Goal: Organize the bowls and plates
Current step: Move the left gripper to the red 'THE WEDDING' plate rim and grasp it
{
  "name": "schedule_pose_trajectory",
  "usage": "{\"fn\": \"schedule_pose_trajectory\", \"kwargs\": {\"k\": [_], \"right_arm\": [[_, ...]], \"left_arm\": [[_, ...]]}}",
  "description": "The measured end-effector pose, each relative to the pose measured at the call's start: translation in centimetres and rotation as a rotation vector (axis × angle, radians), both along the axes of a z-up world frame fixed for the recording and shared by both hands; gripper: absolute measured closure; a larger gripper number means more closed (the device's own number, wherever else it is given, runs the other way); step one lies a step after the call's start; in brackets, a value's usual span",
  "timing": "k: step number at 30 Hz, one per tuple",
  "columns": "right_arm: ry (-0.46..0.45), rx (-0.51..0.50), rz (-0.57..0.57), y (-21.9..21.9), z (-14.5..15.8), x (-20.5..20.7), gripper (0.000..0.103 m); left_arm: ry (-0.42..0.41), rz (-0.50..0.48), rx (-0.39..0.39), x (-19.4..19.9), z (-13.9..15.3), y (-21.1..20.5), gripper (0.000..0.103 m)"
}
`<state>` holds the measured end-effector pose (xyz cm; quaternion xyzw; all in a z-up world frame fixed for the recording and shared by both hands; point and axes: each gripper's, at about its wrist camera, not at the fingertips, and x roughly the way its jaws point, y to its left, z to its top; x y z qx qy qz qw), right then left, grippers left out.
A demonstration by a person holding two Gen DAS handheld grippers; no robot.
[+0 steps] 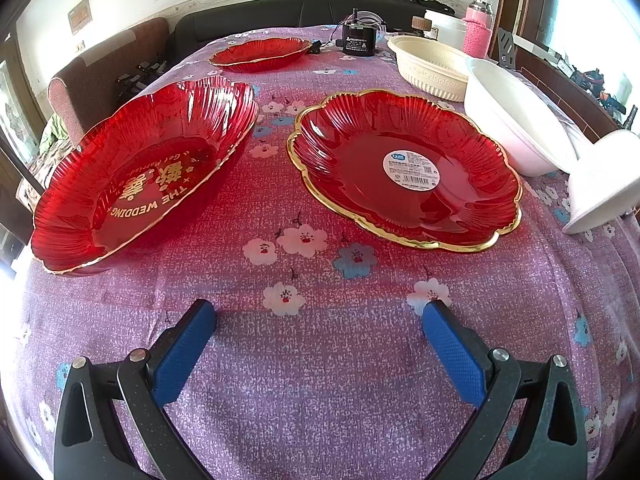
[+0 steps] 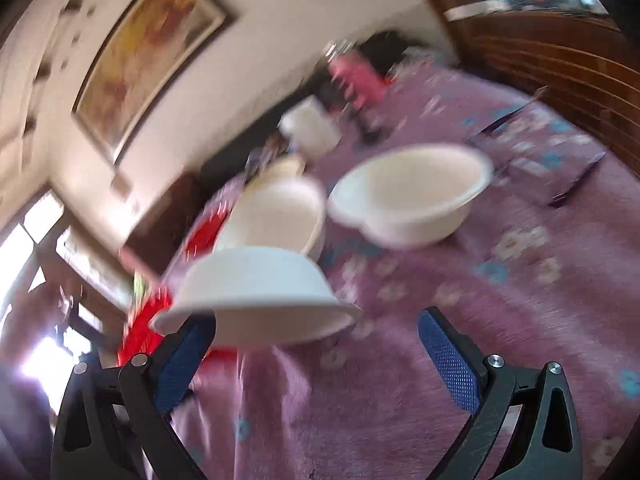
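Observation:
In the left wrist view my left gripper (image 1: pixel 318 312) is open and empty, low over the purple cloth. Ahead of it lie a red plate with a round sticker (image 1: pixel 404 168), a red "THE WEDDING" plate (image 1: pixel 148 172) to the left and a third red plate (image 1: pixel 260 54) far back. At the right stand a white bowl (image 1: pixel 516 120), a cream bowl (image 1: pixel 432 68) and a tilted white bowl (image 1: pixel 604 184). The right wrist view is blurred. My right gripper (image 2: pixel 316 328) stands wide open; an upside-down white bowl (image 2: pixel 256 292) is tilted over its left finger (image 2: pixel 180 364). Two more white bowls (image 2: pixel 412 196) (image 2: pixel 280 212) sit beyond.
The table has a purple flowered cloth (image 1: pixel 320 380). At its far end stand a black device (image 1: pixel 358 38), a white container (image 1: pixel 446 28) and a pink bottle (image 1: pixel 478 28). A chair (image 1: pixel 100 76) stands at the left. A dark flat thing (image 2: pixel 552 164) lies right of the bowls.

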<state>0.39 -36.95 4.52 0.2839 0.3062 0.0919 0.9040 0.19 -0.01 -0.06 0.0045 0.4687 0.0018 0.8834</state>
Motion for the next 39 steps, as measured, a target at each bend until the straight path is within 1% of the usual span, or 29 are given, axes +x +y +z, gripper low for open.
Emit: {"fn": "schedule_pose_trajectory", "kwargs": {"k": [5, 9, 11, 13, 16, 17, 19, 21, 22, 23, 24, 25, 27, 28, 30, 32, 34, 35, 37, 39], "right_arm": [[-0.039, -0.085, 0.014, 0.8, 1.5, -1.2, 0.000], [-0.089, -0.119, 0.099, 2.7, 3.3, -2.7, 0.000], [-0.093, -0.161, 0.186, 5.2, 4.4, -2.7, 0.000], [-0.097, -0.178, 0.269, 7.5, 5.1, -2.8, 0.000], [-0.107, -0.181, 0.368, 10.7, 6.2, -3.1, 0.000], [-0.109, -0.173, 0.385, 11.3, 6.4, -3.1, 0.000], [-0.113, -0.151, 0.404, 12.2, 7.1, -3.1, 0.001], [-0.113, -0.155, 0.403, 12.9, 7.5, -3.0, 0.002], [-0.093, -0.172, 0.404, 13.3, 7.5, -2.7, 0.004], [-0.067, -0.175, 0.409, 13.7, 7.3, -2.2, 0.013], [-0.050, -0.166, 0.419, 13.8, 7.0, -1.6, 0.020], [-0.017, -0.155, 0.436, 14.1, 6.6, -1.0, 0.029], [0.038, -0.126, 0.462, 14.4, 5.6, 0.1, 0.030], [0.054, -0.101, 0.477, 14.7, 5.2, 0.5, 0.030], [0.074, -0.089, 0.493, 15.3, 4.6, 0.9, 0.030], [0.079, -0.098, 0.510, 16.5, 4.2, 1.2, 0.030], [0.088, -0.095, 0.529, 17.4, 4.1, 1.3, 0.030], [0.095, -0.091, 0.541, 17.9, 4.1, 1.4, 0.030], [0.109, -0.090, 0.572, 19.3, 4.1, 1.9, 0.030], [0.110, -0.098, 0.591, 20.8, 4.1, 2.4, 0.030]], "left_arm": [[0.000, 0.000, 0.000, 0.0, 0.0, 0.0, 0.000], [0.000, 0.000, 0.000, 0.0, 0.0, 0.0, 0.000], [0.000, 0.000, 0.000, 0.0, 0.0, 0.0, 0.000], [0.000, 0.000, 0.000, 0.0, 0.0, 0.0, 0.000], [0.000, -0.001, 0.000, 0.0, 0.0, 0.0, 0.000], [0.000, -0.002, 0.001, 0.0, 0.0, 0.0, 0.000], [0.005, -0.009, 0.003, 0.3, 0.0, -0.1, 0.000], [0.008, -0.012, 0.002, -0.1, 0.0, -0.1, 0.000], [0.014, -0.026, 0.007, -0.5, 0.1, -0.1, 0.000], [0.014, -0.026, 0.010, -1.1, 0.3, 0.0, 0.000], [0.005, -0.008, 0.020, -1.9, 0.4, 0.2, 0.000], [-0.015, -0.008, 0.025, -2.9, 0.7, 0.3, 0.000], [-0.047, -0.029, 0.023, -4.9, 1.3, 0.7, 0.000], [-0.069, -0.022, 0.024, -6.0, 1.6, 1.0, 0.000], [-0.110, -0.015, 0.024, -7.9, 2.3, 2.1, 0.000], [-0.134, 0.020, 0.000, -9.4, 3.0, 3.9, 0.000], [-0.158, 0.076, -0.035, -10.6, 3.9, 6.4, 0.000], [-0.172, 0.103, -0.040, -11.0, 4.3, 7.4, 0.000], [-0.221, 0.178, -0.015, -12.0, 5.3, 9.5, 0.000], [-0.260, 0.241, 0.052, -12.6, 6.1, 11.1, 0.000]]}}
